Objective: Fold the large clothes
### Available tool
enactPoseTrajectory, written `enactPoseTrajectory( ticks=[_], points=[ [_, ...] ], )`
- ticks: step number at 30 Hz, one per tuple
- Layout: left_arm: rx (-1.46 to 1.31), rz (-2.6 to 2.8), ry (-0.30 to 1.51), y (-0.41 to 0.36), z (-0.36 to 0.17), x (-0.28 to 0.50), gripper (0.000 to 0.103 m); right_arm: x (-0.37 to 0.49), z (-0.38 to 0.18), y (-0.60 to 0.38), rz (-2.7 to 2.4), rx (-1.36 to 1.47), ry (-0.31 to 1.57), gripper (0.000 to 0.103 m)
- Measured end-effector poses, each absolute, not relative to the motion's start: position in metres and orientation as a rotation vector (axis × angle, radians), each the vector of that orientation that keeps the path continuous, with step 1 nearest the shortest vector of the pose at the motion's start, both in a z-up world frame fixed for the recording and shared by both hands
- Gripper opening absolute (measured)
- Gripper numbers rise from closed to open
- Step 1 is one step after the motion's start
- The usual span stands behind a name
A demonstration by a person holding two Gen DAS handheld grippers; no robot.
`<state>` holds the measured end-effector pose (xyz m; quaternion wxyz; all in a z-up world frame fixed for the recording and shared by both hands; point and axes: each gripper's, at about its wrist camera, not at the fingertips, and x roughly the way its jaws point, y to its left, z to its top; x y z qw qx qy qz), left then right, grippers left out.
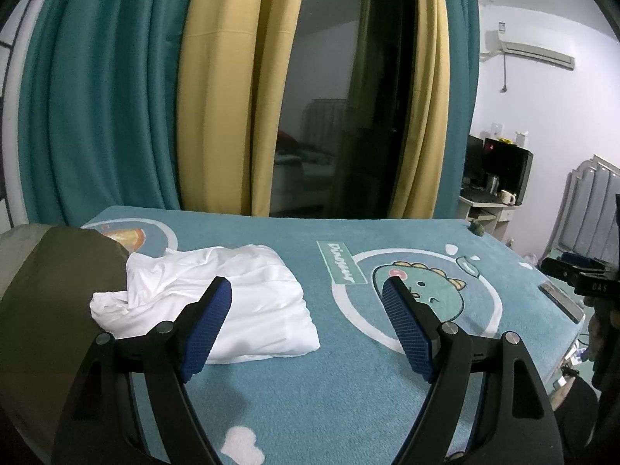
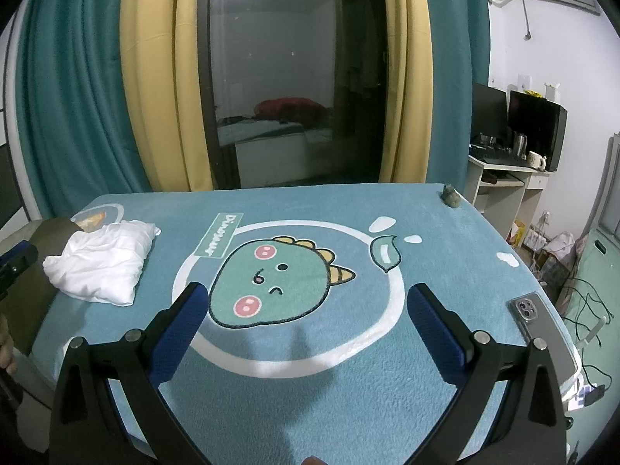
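Note:
A white garment (image 1: pixel 248 290) lies folded into a rumpled bundle on the blue dinosaur blanket (image 1: pixel 310 387), partly resting against an olive-green cloth (image 1: pixel 50 294) at the left. My left gripper (image 1: pixel 308 290) hovers open just in front of the bundle, its left finger overlapping the white fabric in view, with nothing between the pads. In the right wrist view the white garment (image 2: pixel 102 263) sits far left. My right gripper (image 2: pixel 306 298) stands open over the dinosaur print (image 2: pixel 271 283), holding nothing.
A phone (image 2: pixel 538 321) lies near the blanket's right edge. A small dark object (image 2: pixel 450 195) sits at the far right corner. Teal and yellow curtains (image 2: pixel 155 77) and a dark glass door stand behind. A desk with monitors (image 2: pixel 515 147) is at the right, cables on the floor.

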<state>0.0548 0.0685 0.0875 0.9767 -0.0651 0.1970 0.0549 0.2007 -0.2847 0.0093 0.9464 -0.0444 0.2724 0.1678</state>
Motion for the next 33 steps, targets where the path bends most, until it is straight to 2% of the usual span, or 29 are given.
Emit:
enactPoseTrajectory(
  ticks=[33],
  points=[
    [-0.152, 0.104, 0.425, 0.0638, 0.0805, 0.0608, 0.083, 0.2061, 0.0056, -0.2789, 0.347, -0.097, 0.583, 0.101]
  ],
)
